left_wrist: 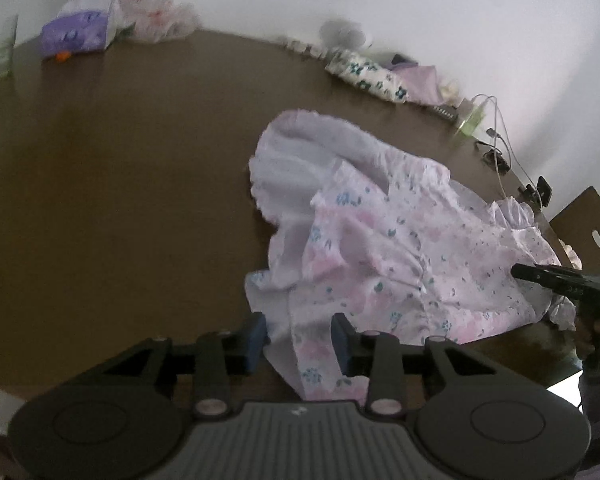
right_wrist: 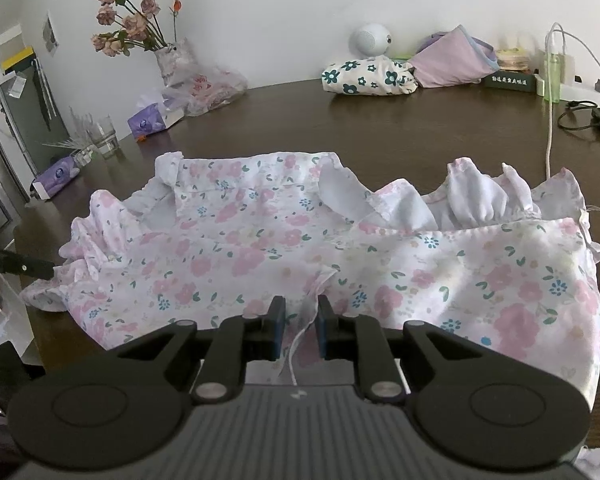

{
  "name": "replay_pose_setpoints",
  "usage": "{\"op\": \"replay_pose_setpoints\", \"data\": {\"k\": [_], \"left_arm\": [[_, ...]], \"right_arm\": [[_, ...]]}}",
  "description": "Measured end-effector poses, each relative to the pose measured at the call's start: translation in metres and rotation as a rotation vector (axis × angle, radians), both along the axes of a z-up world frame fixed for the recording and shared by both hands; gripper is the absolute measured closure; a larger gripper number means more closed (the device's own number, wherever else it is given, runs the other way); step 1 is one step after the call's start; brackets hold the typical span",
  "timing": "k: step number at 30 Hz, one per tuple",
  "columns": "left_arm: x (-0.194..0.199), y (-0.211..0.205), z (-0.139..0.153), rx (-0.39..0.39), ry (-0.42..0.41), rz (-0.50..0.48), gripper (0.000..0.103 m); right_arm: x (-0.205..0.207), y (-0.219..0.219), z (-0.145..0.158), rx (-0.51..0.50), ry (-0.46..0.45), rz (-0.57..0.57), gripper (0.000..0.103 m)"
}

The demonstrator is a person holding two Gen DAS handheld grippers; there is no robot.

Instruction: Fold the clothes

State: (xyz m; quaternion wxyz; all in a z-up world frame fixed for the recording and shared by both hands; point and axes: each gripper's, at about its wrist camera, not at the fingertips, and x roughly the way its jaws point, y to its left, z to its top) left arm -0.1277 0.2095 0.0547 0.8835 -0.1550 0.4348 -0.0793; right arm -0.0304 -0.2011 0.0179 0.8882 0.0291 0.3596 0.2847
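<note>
A white garment with pink and blue flowers and ruffled edges (right_wrist: 260, 240) lies crumpled on the dark brown table (right_wrist: 420, 136). My right gripper (right_wrist: 301, 312) sits at its near hem, jaws narrowly apart, with a fold of cloth and a white thread between the blue pads. From the left wrist view the same garment (left_wrist: 380, 248) spreads to the right. My left gripper (left_wrist: 298, 332) stands open with a hanging strip of the cloth between its fingers. The right gripper (left_wrist: 540, 276) shows at that view's right edge, over the garment. The left gripper's tip (right_wrist: 24, 266) shows at the far left of the right wrist view.
Along the back wall lie a folded flowered cloth (right_wrist: 364, 76), a lilac garment (right_wrist: 452, 60), a white round speaker (right_wrist: 370, 40), a green bottle (right_wrist: 552, 76) and cables (right_wrist: 580, 116). At the left stand a vase of flowers (right_wrist: 172, 60), tissue boxes (right_wrist: 148, 120) and a glass (right_wrist: 106, 136).
</note>
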Motion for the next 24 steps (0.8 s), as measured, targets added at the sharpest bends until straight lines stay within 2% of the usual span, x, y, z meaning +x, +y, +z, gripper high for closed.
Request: {"op": "replay_pose_setpoints", "data": {"k": [2,6,12,14,18,21,23,24], "left_arm": [[0.0,0.0,-0.001,-0.016,0.016,0.007,0.088],[-0.005,0.004,0.004,-0.078,-0.002,0.016,0.099],[-0.015,0.0,0.015,-0.069,-0.056,0.04,0.102],[-0.021,-0.003,0.019,-0.051,-0.088,0.026,0.102],[-0.04,-0.011,0.022,-0.001,-0.142,-0.043,0.102],[-0.05,-0.017,0.014,0.063,-0.107,-0.114,0.102],[-0.053,-0.017,0.008,0.112,-0.063,-0.12,0.099],[-0.053,-0.015,0.014,0.114,-0.086,-0.101,0.097]], "right_arm": [[0.0,0.0,0.0,-0.001,-0.002,0.002,0.087],[-0.001,-0.001,-0.001,0.001,-0.005,0.002,0.087],[-0.004,-0.002,0.003,0.009,-0.019,0.01,0.088],[-0.005,-0.003,0.006,0.012,-0.029,0.016,0.1],[0.0,-0.003,0.005,-0.011,-0.038,-0.012,0.102],[0.004,-0.002,0.004,-0.036,-0.048,-0.029,0.102],[0.005,0.005,0.002,-0.086,-0.068,-0.022,0.098],[0.005,0.007,0.002,-0.104,-0.086,-0.025,0.097]]}}
